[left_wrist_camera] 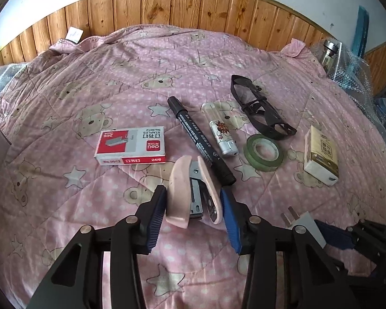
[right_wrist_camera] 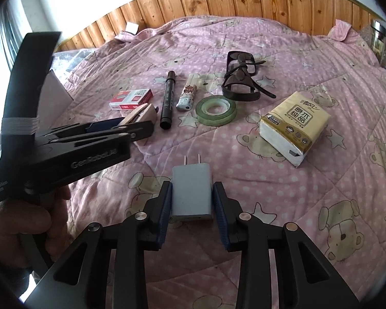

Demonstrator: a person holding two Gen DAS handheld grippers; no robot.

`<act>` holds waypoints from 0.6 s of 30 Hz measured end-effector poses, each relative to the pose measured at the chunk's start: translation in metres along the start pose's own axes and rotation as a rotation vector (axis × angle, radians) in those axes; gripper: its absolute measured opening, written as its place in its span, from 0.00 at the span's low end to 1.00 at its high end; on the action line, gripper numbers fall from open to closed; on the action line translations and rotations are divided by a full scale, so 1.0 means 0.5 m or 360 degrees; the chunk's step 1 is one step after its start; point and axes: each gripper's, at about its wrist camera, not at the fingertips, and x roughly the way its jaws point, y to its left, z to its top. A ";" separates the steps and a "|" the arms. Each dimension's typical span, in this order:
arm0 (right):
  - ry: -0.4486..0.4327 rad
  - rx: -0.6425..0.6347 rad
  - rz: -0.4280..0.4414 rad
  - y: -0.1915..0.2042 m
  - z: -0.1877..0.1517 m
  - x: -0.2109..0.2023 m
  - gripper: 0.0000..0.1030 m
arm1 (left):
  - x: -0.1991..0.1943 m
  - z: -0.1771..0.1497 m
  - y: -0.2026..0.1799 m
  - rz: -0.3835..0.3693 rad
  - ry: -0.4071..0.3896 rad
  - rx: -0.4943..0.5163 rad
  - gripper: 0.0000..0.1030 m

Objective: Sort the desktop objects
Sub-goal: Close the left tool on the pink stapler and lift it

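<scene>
My left gripper (left_wrist_camera: pixel 193 190) is shut on a pink stapler (left_wrist_camera: pixel 178 193), its blue pads pressing both sides just above the pink quilt (left_wrist_camera: pixel 90 206). In the right wrist view the stapler (right_wrist_camera: pixel 141 112) sticks out of the left gripper (right_wrist_camera: pixel 141 126). My right gripper (right_wrist_camera: pixel 193 184) is shut on a white plug charger (right_wrist_camera: pixel 191 193), prongs pointing away; the charger (left_wrist_camera: pixel 305 222) also shows at the lower right of the left wrist view. Beyond lie a staples box (left_wrist_camera: pixel 131 145), a black marker (left_wrist_camera: pixel 200 136), a lighter (left_wrist_camera: pixel 222 134), a green tape roll (left_wrist_camera: pixel 248 152), black glasses (left_wrist_camera: pixel 270 128) and a tissue pack (left_wrist_camera: pixel 321 154).
A wooden headboard (left_wrist_camera: pixel 167 5) runs along the far edge of the quilt. A glass jar (left_wrist_camera: pixel 329 54) stands on bubble wrap at the far right. A white box (right_wrist_camera: pixel 56 90) sits at the left edge. A hand (right_wrist_camera: pixel 25 219) holds the left gripper's handle.
</scene>
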 end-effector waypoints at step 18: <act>0.0002 0.0049 0.0008 0.000 -0.012 -0.013 0.34 | -0.047 -0.019 -0.006 -0.0090 0.0002 0.0078 0.60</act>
